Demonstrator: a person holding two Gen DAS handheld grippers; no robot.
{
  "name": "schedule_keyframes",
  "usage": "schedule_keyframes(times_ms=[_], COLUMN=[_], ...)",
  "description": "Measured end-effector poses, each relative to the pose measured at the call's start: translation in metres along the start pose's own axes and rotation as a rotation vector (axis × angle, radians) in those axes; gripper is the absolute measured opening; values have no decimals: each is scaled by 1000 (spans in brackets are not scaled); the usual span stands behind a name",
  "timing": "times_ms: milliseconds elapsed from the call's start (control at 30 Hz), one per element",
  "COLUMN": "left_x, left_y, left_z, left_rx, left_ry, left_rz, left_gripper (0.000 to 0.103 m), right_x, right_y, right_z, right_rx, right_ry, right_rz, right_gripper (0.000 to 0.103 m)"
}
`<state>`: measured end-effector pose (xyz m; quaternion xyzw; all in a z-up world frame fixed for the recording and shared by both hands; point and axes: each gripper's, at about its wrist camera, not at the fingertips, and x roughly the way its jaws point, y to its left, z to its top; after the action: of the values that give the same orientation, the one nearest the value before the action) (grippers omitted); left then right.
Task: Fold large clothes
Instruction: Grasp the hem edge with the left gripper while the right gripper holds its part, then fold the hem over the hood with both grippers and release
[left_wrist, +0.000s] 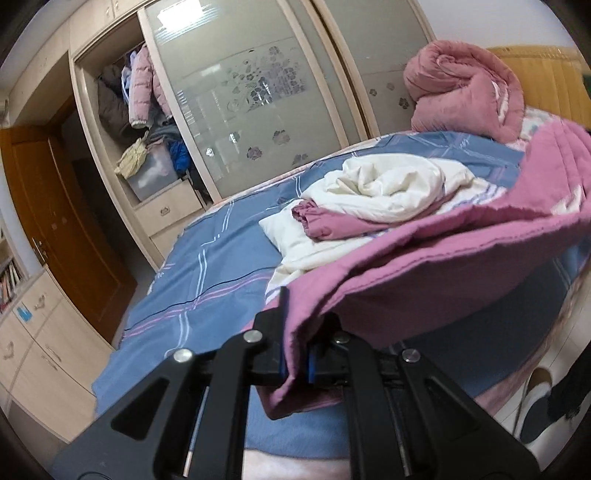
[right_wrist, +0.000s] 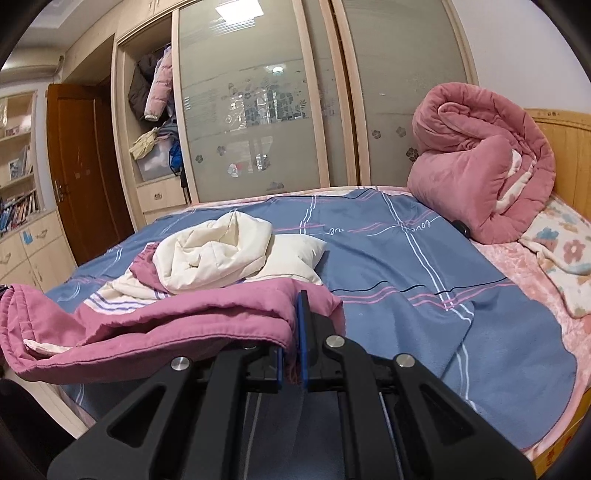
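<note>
the left gripper has its jaws pinched nearly together on the hem of the pink cover, and the right gripper grips the same hem the same way, with only a thin bunch of cloth between its blue pads. each holds one end of the edge, so the cloth hangs stretched between them above the near edge of the bed, probably so the edge stays straight and can be carried over as one line for a fold. the rest of the cover runs back toward the middle of the bed, where its cream lining lies bunched in a heap on the blue checked sheet. that heap looks likely to drag or wrinkle if the edge is pulled further without smoothing. a rolled pink quilt sits at the head of the bed against the headboard, well apart from the work, and a wardrobe stands beyond the far edge.
</note>
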<state>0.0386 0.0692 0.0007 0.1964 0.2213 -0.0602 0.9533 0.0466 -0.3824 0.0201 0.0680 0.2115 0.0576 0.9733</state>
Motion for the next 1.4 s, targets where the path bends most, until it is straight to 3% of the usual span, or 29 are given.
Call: schedule_keyframes(times_ms=[467, 1000, 1200, 1400], left_x=[64, 195, 299, 410], left_y=[35, 87, 91, 69], left_z=[72, 188, 211, 179], left_rx=[-103, -141, -144, -142], left_ry=[12, -32, 93, 293], left_rz=[-27, 13, 35, 13], left_gripper=[7, 7, 7, 8], right_x=[60, 177, 277, 365], right_y=[-13, -11, -30, -44], right_z=[64, 175, 195, 159], right_rx=[101, 78, 128, 147], right_ry=[9, -24, 113, 271], right_rz=[18, -24, -73, -130], right_gripper=[6, 6, 6, 6])
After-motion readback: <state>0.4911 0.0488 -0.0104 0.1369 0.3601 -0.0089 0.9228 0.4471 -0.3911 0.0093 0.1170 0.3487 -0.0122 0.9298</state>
